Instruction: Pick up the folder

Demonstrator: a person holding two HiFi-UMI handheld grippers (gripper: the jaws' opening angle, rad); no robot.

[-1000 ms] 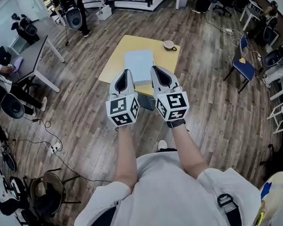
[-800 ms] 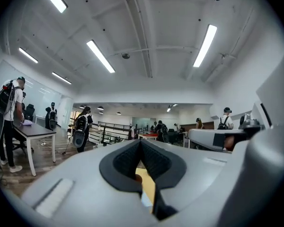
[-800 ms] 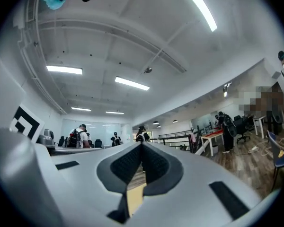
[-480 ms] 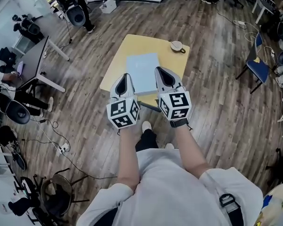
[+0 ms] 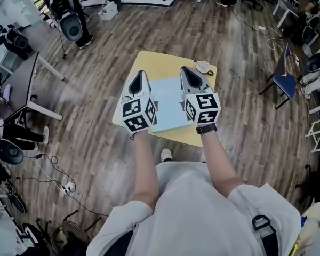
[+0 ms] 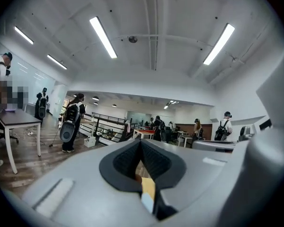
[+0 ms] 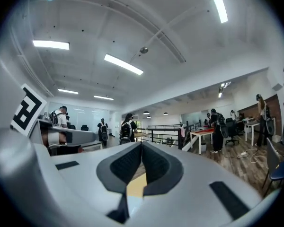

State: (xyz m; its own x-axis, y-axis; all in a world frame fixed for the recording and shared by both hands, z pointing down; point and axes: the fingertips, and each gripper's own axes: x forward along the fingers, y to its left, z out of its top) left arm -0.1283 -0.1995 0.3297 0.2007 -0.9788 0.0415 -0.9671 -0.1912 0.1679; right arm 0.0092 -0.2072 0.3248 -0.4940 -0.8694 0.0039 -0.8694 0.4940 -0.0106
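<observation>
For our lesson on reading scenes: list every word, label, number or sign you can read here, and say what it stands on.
No words, numbers or brands can be read.
Cubes on the left gripper and right gripper: black-and-white square marker patterns, not letters.
The folder, cup and table: no print visible.

I get bright, even light around the square yellow wooden table (image 5: 160, 65), thrown by long white ceiling strip lamps (image 6: 103, 37) overhead (no glare on the tabletop). Floorboards far from the table bow at the edges. The grey left gripper (image 6: 141, 148) looms soft, with black corners.
</observation>
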